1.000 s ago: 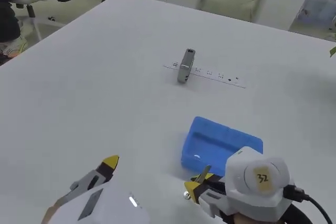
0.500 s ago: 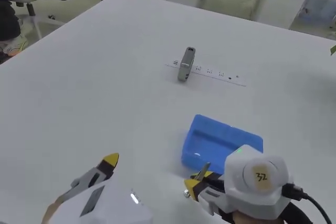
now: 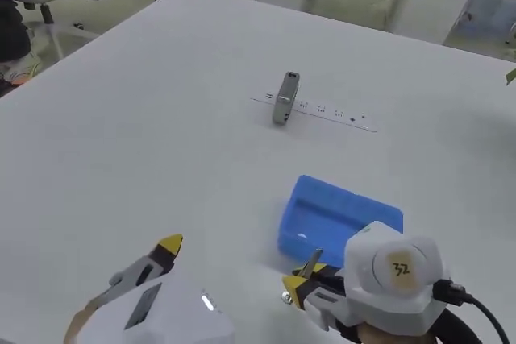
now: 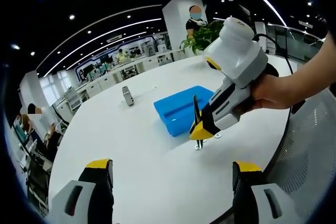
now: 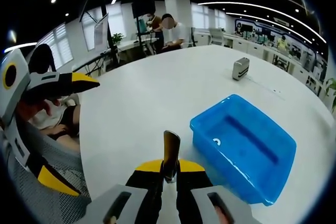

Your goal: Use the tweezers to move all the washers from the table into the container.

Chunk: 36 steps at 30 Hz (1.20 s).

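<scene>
Plain bright blue on the rectangular plastic container. Unmarked white across the broad smooth table. Yellow tips and white body on the right gripper, black 32 on its pale yellow round label. Yellow over grey on the left gripper. Dark grey on the thin metal tweezers. Silver-grey on the small block.

White table, flat and matte. Resting on it: blue container, open-topped, near the front edge; one small washer on the bare surface just beside the container's near corner; grey block upright further back, standing on a thin strip of marks.
</scene>
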### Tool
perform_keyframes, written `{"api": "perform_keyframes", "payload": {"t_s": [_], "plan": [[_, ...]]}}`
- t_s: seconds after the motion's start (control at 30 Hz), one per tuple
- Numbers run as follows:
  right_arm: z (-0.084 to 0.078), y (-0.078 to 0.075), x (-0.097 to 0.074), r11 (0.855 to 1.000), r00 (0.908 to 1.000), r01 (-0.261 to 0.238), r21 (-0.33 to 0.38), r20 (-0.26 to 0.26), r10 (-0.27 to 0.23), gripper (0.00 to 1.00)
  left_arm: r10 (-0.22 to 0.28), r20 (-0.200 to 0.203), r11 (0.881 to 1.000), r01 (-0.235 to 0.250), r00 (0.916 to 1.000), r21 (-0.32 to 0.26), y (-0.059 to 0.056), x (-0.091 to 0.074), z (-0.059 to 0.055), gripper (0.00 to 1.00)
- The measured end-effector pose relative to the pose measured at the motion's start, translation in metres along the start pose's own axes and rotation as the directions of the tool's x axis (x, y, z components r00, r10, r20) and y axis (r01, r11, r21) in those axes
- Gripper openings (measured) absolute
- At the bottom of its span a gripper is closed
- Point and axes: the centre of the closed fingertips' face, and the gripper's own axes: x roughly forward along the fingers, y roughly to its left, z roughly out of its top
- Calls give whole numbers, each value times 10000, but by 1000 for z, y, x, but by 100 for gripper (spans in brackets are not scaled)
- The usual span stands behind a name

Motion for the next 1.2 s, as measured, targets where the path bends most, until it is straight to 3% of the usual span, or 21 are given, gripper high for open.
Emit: {"api": "perform_keyframes", "payload": {"t_s": [1.2], "plan": [[-7, 3, -4, 9990, 9999, 130, 436, 53, -133, 2, 4, -194, 9998, -1, 9998, 175, -1, 1, -3, 96]]}}
